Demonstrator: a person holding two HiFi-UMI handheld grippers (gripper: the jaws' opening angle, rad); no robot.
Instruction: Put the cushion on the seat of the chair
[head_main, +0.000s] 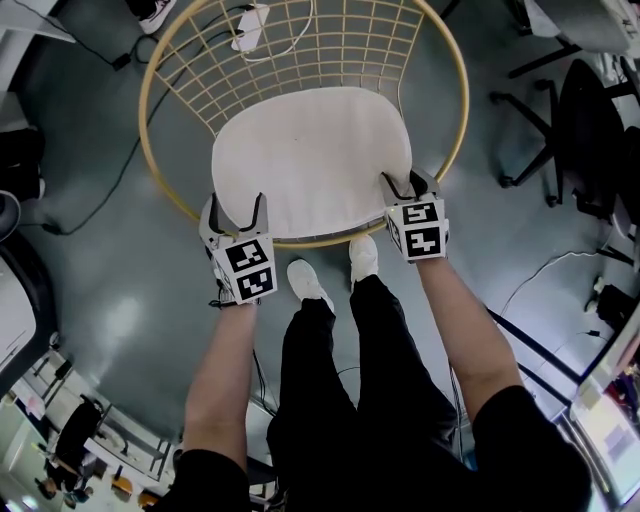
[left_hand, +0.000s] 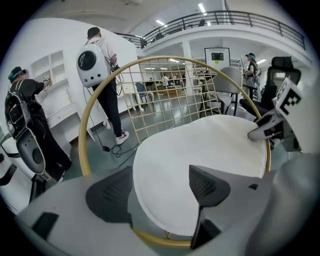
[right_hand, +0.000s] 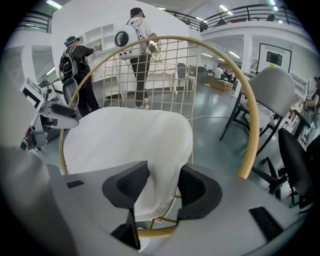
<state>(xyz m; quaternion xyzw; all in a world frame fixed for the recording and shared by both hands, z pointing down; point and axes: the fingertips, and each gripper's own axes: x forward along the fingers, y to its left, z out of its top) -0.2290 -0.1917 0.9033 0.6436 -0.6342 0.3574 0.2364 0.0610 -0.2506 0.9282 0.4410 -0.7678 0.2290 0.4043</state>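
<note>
A white oval cushion (head_main: 310, 160) lies flat on the seat of a round chair with a gold rim (head_main: 150, 130) and a wire-grid back. My left gripper (head_main: 237, 205) is at the cushion's near left edge. Its jaws stand wide open, one on each side of that edge (left_hand: 200, 155), with the pads clear of the fabric. At the near right corner my right gripper (head_main: 405, 182) is partly open. The cushion's edge (right_hand: 125, 140) hangs down between its two pads, over the gold rim (right_hand: 250, 130).
The person's white shoes (head_main: 305, 280) stand just before the chair. Dark office chairs (head_main: 570, 130) stand at the right, and a cable (head_main: 110, 190) trails on the grey floor at the left. Two people with backpacks (left_hand: 97, 60) stand beyond the chair near white shelves.
</note>
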